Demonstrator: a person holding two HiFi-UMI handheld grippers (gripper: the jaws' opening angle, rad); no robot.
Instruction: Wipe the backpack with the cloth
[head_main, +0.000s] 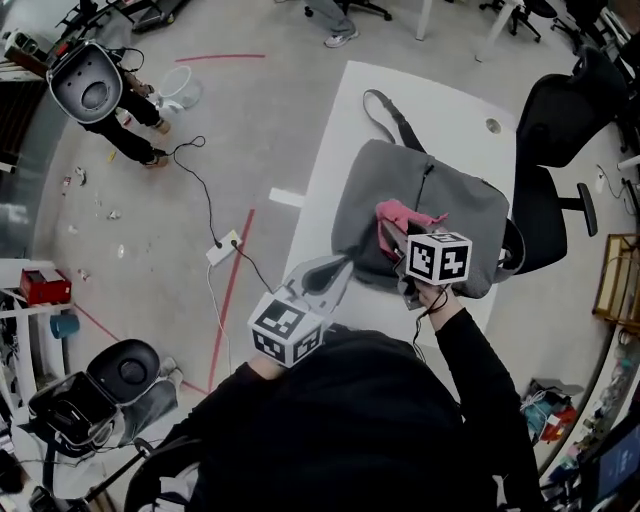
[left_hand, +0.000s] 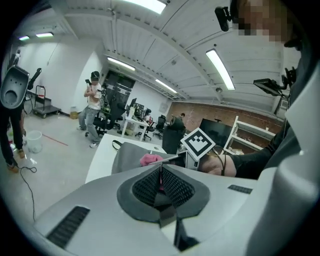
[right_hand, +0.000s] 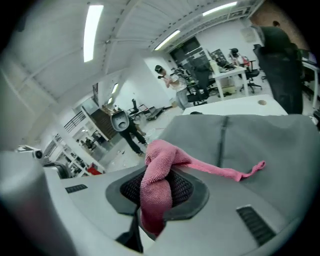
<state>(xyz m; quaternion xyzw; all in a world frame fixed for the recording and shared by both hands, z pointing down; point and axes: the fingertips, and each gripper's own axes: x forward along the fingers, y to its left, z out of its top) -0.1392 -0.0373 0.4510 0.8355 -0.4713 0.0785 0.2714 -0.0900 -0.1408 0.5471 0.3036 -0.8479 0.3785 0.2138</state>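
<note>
Left gripper: nearest to the person, at the near table edge. Its jaws are pressed together with nothing between them; the pink seen past the slit in its own view is the cloth further off.
Right gripper: just ahead, up over the backpack, and it's pinching the cloth, a thick fold bulging out between the jaws.
Cloth: pink, bunched at the jaws, with a thin tail trailing off toward 3 o'clock in the right gripper view and lying across the grey fabric.
Backpack: grey, lying flat on the table at 12 o'clock from the right gripper, right under the cloth. In the head view the body runs roughly 9 to 3 o'clock, with the strap looping away toward 11.
Key relation: the right hand is the nearer one and already sits over the bag's middle; the left gripper sits off the bag's 8 o'clock corner. I'd judge the wipe has most room toward 3 o'clock, along the long axis.
Backpack contents: the zip line down the middle looks closed, so nothing inside shows.
Table: white, with bare top beyond the strap at 12 o'clock.
Chair: black office chair at 2 o'clock, just beside the table's far corner.
Bucket: white, on the floor out at 10 o'clock; can't tell what's in it.
</note>
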